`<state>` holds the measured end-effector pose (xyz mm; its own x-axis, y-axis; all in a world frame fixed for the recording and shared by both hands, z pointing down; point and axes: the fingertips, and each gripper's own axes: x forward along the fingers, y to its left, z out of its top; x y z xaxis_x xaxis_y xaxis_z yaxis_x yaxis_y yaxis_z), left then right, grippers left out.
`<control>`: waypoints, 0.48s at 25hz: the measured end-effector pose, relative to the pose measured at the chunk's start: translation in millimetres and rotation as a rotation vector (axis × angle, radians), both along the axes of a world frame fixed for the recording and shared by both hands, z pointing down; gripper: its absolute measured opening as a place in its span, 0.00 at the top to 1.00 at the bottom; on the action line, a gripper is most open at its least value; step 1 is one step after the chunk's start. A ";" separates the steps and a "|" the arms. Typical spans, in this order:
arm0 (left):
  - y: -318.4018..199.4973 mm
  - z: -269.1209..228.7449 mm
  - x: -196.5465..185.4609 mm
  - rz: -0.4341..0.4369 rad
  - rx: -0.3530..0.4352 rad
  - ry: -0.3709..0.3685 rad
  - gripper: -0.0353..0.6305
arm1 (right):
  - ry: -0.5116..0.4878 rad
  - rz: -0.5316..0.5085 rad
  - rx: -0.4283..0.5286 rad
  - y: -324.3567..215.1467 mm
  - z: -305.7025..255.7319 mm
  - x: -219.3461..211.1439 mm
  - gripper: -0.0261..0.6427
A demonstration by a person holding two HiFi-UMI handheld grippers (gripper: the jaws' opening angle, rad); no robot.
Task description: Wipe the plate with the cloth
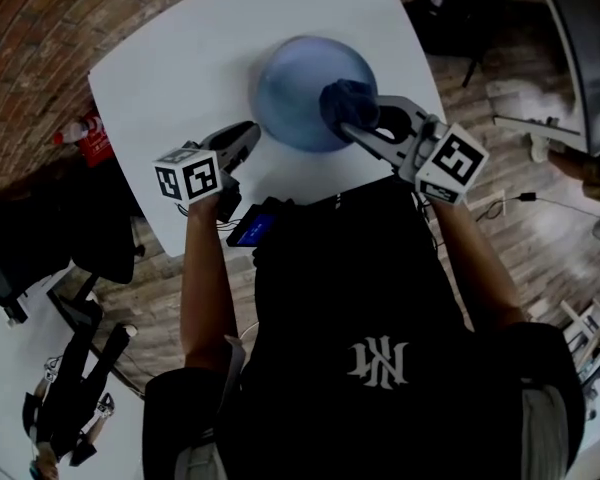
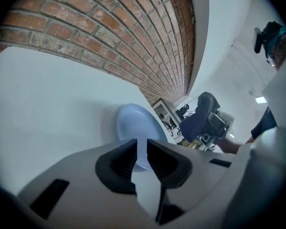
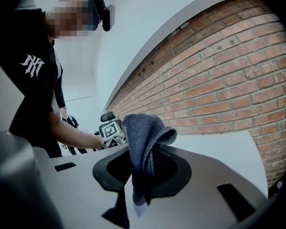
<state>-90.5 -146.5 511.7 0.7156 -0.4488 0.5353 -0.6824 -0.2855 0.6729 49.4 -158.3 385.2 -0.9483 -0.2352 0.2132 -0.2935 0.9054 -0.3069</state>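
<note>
A pale blue plate [image 1: 298,88] lies flat on the white table [image 1: 180,58]. In the left gripper view the plate [image 2: 131,120] sits just beyond my left gripper [image 2: 142,152], whose jaws stand a little apart with nothing between them. From the head view, the left gripper [image 1: 250,134] is near the plate's left rim, apart from it. My right gripper [image 3: 142,171] is shut on a dark blue cloth [image 3: 143,140], which bunches up above the jaws. This cloth [image 1: 347,102] hangs over the plate's right part; whether it touches the plate I cannot tell.
A red-labelled bottle [image 1: 88,138] lies off the table's left corner. A dark phone-like device [image 1: 255,228] sits at the table's near edge by my body. Black office chairs [image 1: 10,258] stand at the left. A brick wall [image 2: 109,37] runs behind the table.
</note>
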 end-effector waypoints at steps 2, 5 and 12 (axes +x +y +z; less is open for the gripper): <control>-0.6 9.0 3.7 0.009 -0.029 -0.005 0.86 | 0.004 0.001 -0.007 -0.9 3.6 2.1 0.83; 0.3 25.2 7.3 0.015 -0.087 0.003 0.83 | 0.009 -0.006 -0.017 -4.6 9.6 1.1 0.83; -2.2 44.4 7.3 -0.017 -0.161 -0.006 0.78 | 0.032 -0.026 -0.045 -11.1 33.1 -9.3 0.83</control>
<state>-83.2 -148.7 556.1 0.7051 -0.3688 0.6056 -0.6904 -0.1626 0.7049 40.0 -169.4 418.3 -0.9465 -0.2002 0.2531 -0.2805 0.8983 -0.3383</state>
